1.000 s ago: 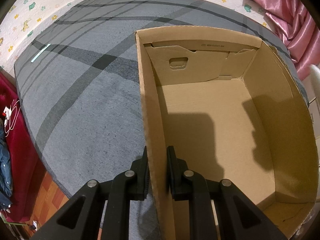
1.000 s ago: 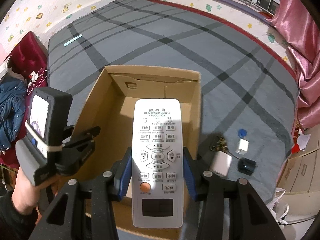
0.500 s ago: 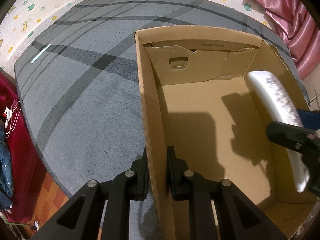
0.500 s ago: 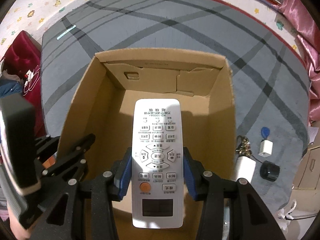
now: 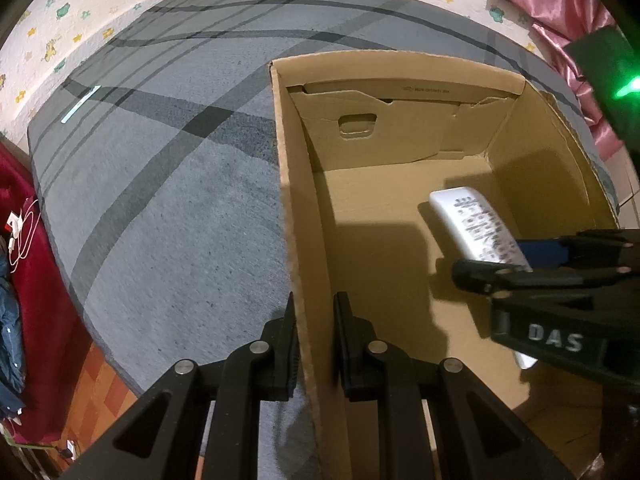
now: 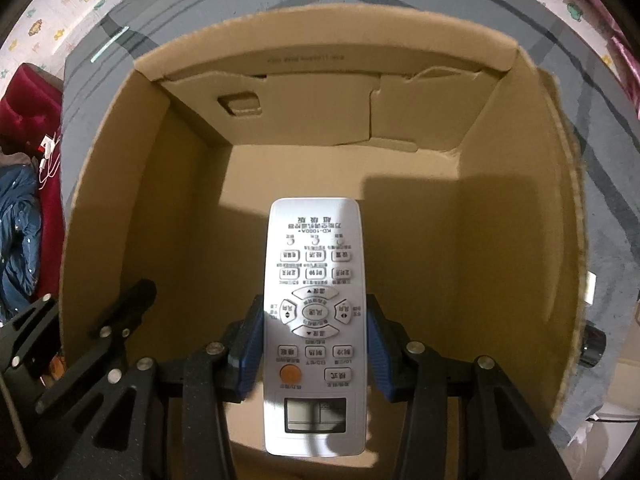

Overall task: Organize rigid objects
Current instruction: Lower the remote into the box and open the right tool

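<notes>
One white remote (image 6: pixel 316 320) hangs inside the single cardboard box (image 6: pixel 520 240), its long axis running along the fingers of the right gripper (image 6: pixel 316 344), display end near the wrist and the far end aimed at the box's back wall, with the blue pads clamped on its two long edges. The left gripper (image 5: pixel 315 340) is pinched tight on the box's left wall. Only the right wrist view shows the keypad face-on; the left wrist view shows the remote slanting down towards the floor of the box and the grey striped rug (image 5: pixel 160 200) outside.

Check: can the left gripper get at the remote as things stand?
Probably not: the left gripper is shut on the box wall, and the remote is already clamped in the right gripper.
</notes>
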The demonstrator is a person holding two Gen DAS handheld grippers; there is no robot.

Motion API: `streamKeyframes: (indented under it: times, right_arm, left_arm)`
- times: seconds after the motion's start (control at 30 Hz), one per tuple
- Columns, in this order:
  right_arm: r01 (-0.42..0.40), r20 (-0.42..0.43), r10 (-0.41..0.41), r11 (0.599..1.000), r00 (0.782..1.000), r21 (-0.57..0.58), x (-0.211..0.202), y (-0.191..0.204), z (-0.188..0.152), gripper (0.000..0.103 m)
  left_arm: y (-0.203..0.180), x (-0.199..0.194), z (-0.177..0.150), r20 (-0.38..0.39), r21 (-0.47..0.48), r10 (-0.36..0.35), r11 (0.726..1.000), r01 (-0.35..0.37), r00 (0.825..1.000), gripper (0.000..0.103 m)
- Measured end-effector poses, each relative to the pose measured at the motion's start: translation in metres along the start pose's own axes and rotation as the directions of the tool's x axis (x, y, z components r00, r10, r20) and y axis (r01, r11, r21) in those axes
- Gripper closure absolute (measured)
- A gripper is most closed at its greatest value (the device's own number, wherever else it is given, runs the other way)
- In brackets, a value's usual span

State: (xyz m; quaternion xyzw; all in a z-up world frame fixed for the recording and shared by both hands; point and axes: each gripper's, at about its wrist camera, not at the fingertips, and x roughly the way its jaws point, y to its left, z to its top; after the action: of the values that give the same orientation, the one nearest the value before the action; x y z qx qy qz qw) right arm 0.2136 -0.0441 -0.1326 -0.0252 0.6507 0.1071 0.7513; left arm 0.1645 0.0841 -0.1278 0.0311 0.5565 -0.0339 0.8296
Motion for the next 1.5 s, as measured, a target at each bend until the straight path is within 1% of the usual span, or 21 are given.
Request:
streamKeyframes:
  times: [0.13, 0.43, 0.47, 0.5, 0.6, 0.77, 1.1, 1.17, 1.27, 1.33, 1.5]
  right_arm:
    - [0.01, -0.012, -0.01, 1.0, 1.0, 0.003, 0.008, 0.001, 0.001, 0.054]
    - [-0.001, -0.023, 0.002, 1.0, 1.0, 0.025, 0.016, -0.002, 0.009, 0.053]
    - [-0.004, -0.018, 0.005, 1.0, 1.0, 0.027, 0.014, -0.001, 0.007, 0.052]
    - [-0.004, -0.008, 0.004, 0.999, 1.0, 0.032, 0.012, -0.001, 0.007, 0.045]
    - [0.005, 0.023, -0.006, 0.999, 1.0, 0.043, 0.005, -0.003, 0.009, 0.038]
    - [-0.006, 0.047, 0.004, 1.0, 0.999, 0.03, -0.007, -0.001, 0.01, 0.035]
    - [0.037, 0.119, -0.035, 0.999, 0.992, -0.011, -0.041, 0.017, 0.0, 0.032]
    - [0.049, 0.136, -0.046, 0.999, 0.99, -0.02, -0.046, 0.014, -0.006, 0.031]
    - [0.062, 0.164, -0.059, 0.998, 0.985, -0.014, -0.053, 0.01, -0.008, 0.021]
    - [0.065, 0.177, -0.063, 0.998, 0.982, -0.007, -0.061, 0.005, -0.009, 0.02]
    - [0.103, 0.223, -0.098, 0.995, 0.97, -0.009, -0.087, -0.001, -0.017, 0.013]
  left_arm:
    - [-0.001, 0.001, 0.0, 0.001, 0.003, 0.006, 1.0, -0.006, 1.0, 0.086]
    - [-0.002, 0.002, 0.0, 0.003, 0.002, 0.008, 1.0, -0.008, 1.0, 0.086]
    - [-0.002, 0.002, 0.0, 0.002, 0.0, 0.007, 1.0, -0.007, 1.0, 0.086]
    - [-0.002, 0.001, 0.0, 0.001, -0.002, 0.004, 1.0, -0.004, 1.0, 0.086]
    - [-0.003, 0.001, 0.0, 0.001, 0.002, 0.011, 1.0, -0.011, 1.0, 0.086]
    - [-0.004, 0.002, 0.0, 0.0, 0.006, 0.016, 1.0, -0.016, 1.0, 0.086]
    - [-0.004, 0.002, 0.0, 0.0, 0.014, 0.02, 1.0, -0.02, 1.0, 0.086]
    - [-0.004, 0.002, -0.001, 0.001, 0.019, 0.023, 1.0, -0.023, 1.0, 0.086]
    - [-0.005, 0.001, -0.001, 0.002, 0.016, 0.024, 1.0, -0.024, 1.0, 0.086]
    - [-0.006, 0.001, -0.001, 0.001, 0.018, 0.029, 0.999, -0.029, 1.0, 0.086]
    - [-0.007, 0.001, -0.001, -0.001, 0.021, 0.033, 0.999, -0.033, 0.999, 0.086]
